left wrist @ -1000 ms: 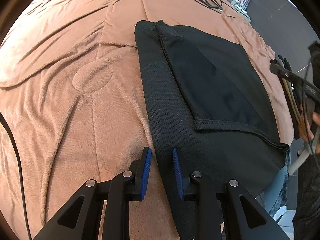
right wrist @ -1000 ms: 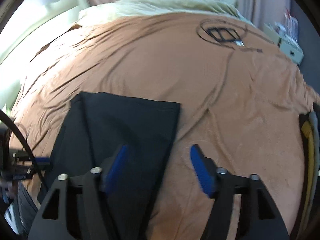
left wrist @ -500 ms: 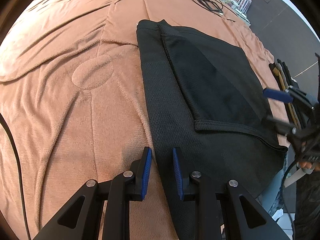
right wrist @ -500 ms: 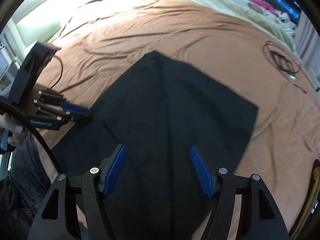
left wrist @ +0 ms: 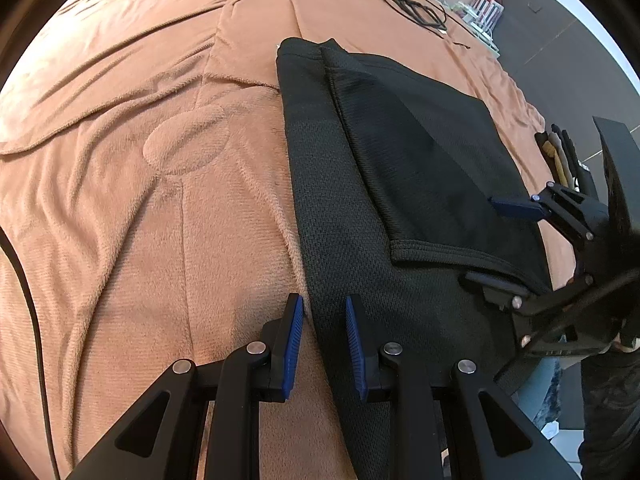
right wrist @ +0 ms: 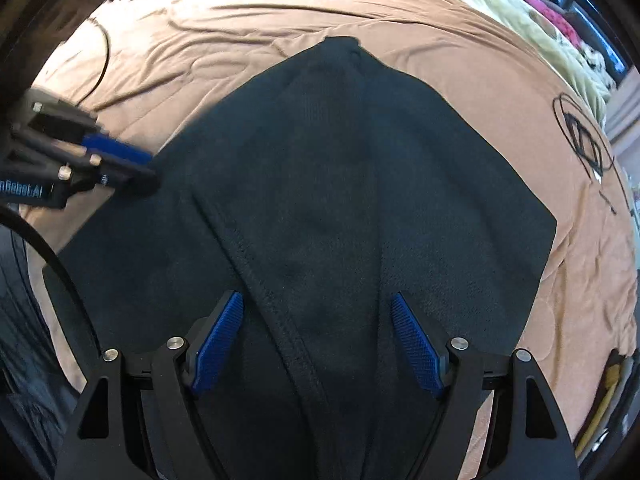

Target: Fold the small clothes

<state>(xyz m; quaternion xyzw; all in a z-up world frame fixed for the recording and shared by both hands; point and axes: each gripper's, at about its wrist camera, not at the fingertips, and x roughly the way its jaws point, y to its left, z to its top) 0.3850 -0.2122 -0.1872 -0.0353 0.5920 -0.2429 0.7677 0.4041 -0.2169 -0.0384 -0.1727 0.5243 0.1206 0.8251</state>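
Garment (left wrist: 400, 184): black, partly folded, we see it flat on the brown blanket (left wrist: 140, 200).
Left gripper (left wrist: 322, 340): we hold it narrowly parted at the garment's edge, gripping nothing.
Right gripper (right wrist: 316, 344): jaws just widened, straddling the hem, unclamped.

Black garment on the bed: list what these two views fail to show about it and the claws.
- Black garment: its near end is hidden behind the right claw in the right wrist view, and cut off by the bottom edge in the left wrist view.
- Left claw: whether its pads press the garment's edge cannot be told; the fabric lies behind them.
- Black cord loop on the brown blanket: too small to identify.
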